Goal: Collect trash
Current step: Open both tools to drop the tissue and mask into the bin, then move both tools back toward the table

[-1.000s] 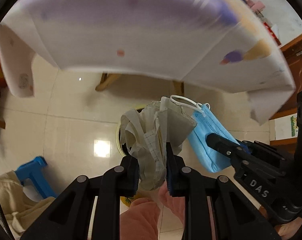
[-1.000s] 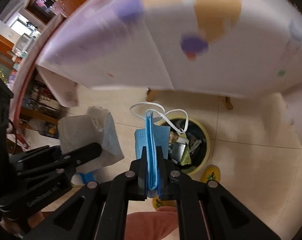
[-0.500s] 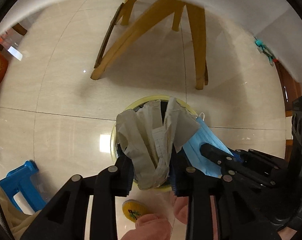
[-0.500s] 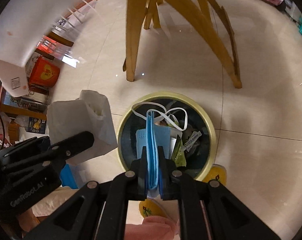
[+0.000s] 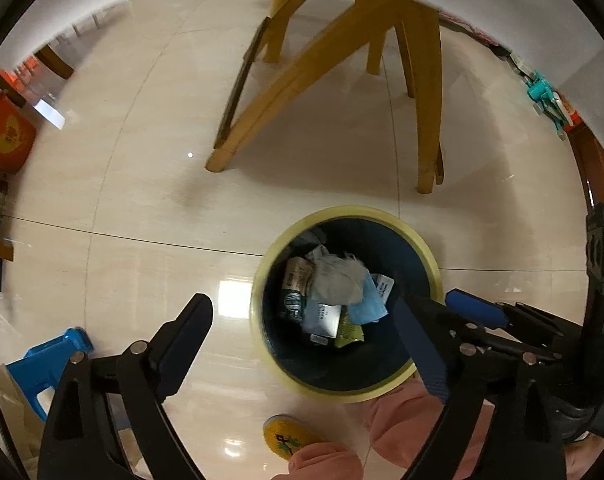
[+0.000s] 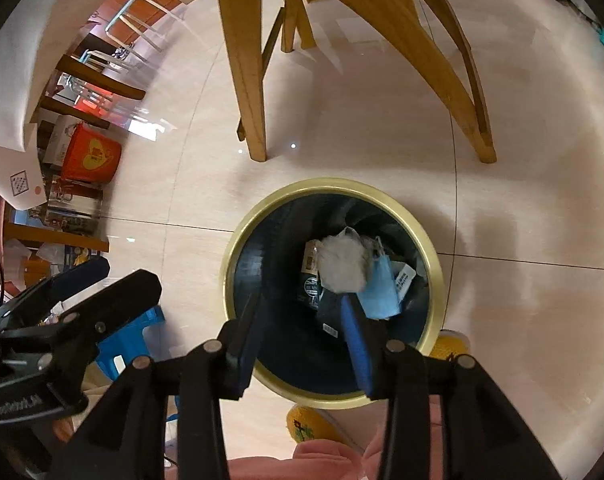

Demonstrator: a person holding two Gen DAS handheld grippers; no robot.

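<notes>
masks [image 6: 366, 280] down in the bin [image 6: 430, 248], beneath both spread, empty claws [image 6: 304, 320] [image 5: 302, 340]

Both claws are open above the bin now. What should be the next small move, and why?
Probably lift both claws away from the bin. The left claw and right claw are open and empty, and the blue mask and the crumpled tissue already lie inside on the other trash, so nothing is left to drop.

Glossy tiled floor [image 5: 141, 208], wooden table legs [image 5: 426, 92], crumpled paper [image 5: 336, 280]
</notes>
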